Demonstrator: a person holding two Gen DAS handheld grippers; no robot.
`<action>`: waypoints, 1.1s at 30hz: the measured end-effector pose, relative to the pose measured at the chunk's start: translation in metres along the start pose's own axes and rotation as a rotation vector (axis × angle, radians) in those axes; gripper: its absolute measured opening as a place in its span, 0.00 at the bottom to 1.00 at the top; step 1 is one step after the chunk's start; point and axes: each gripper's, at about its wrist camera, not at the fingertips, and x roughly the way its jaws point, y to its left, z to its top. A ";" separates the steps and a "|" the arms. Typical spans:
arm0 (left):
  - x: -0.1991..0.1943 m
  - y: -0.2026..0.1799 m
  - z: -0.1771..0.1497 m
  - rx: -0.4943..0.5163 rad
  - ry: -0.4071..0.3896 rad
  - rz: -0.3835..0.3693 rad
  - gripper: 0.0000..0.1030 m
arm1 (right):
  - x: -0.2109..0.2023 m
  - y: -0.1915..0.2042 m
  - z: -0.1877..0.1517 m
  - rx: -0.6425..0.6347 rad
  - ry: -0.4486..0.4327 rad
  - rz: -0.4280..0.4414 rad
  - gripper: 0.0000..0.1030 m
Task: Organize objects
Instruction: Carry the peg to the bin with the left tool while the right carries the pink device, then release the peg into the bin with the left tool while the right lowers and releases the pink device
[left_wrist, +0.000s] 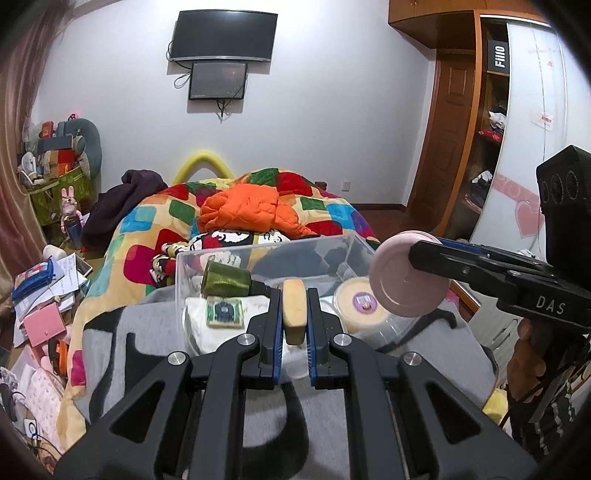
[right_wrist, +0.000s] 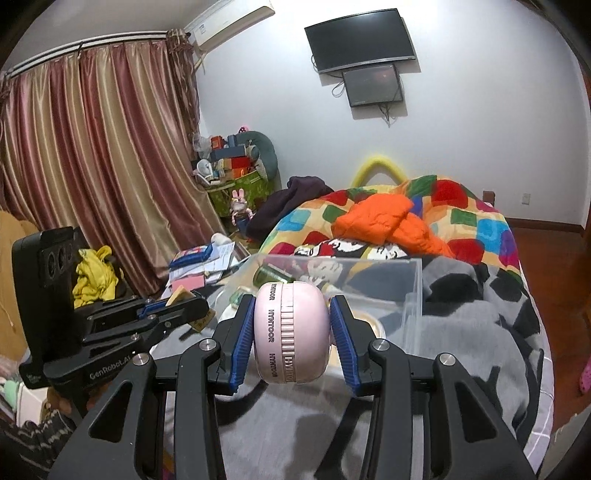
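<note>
My left gripper (left_wrist: 294, 312) is shut on a thin yellow-brown block (left_wrist: 294, 308), held upright just in front of a clear plastic box (left_wrist: 266, 248) on the bed. The box holds a green roll (left_wrist: 226, 283), a small patterned tile (left_wrist: 224, 312) on a white pack, and a round cream tin (left_wrist: 360, 306). My right gripper (right_wrist: 291, 330) is shut on a pink round case (right_wrist: 291, 332) with a ribbed band, held in the air near the box's (right_wrist: 413, 291) front. In the left wrist view the pink case (left_wrist: 397, 273) hangs over the box's right end. The left gripper (right_wrist: 181, 308) with its block shows at the left.
The box rests on a grey and black blanket (left_wrist: 122, 332) over a bed with a colourful quilt (left_wrist: 147, 218) and an orange jacket (left_wrist: 251, 210). Papers and a pink folder (left_wrist: 40, 325) litter the floor at left. A wardrobe (left_wrist: 491, 122) stands at right, curtains (right_wrist: 92, 147) at left.
</note>
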 end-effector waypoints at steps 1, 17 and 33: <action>0.003 0.001 0.001 -0.002 0.001 0.001 0.09 | 0.003 -0.001 0.002 0.002 -0.002 -0.001 0.36; 0.062 0.017 0.018 -0.036 0.060 -0.015 0.09 | 0.053 -0.015 0.024 0.015 0.001 -0.043 0.36; 0.104 0.023 0.009 -0.033 0.153 -0.011 0.09 | 0.099 -0.025 0.016 0.022 0.077 -0.073 0.36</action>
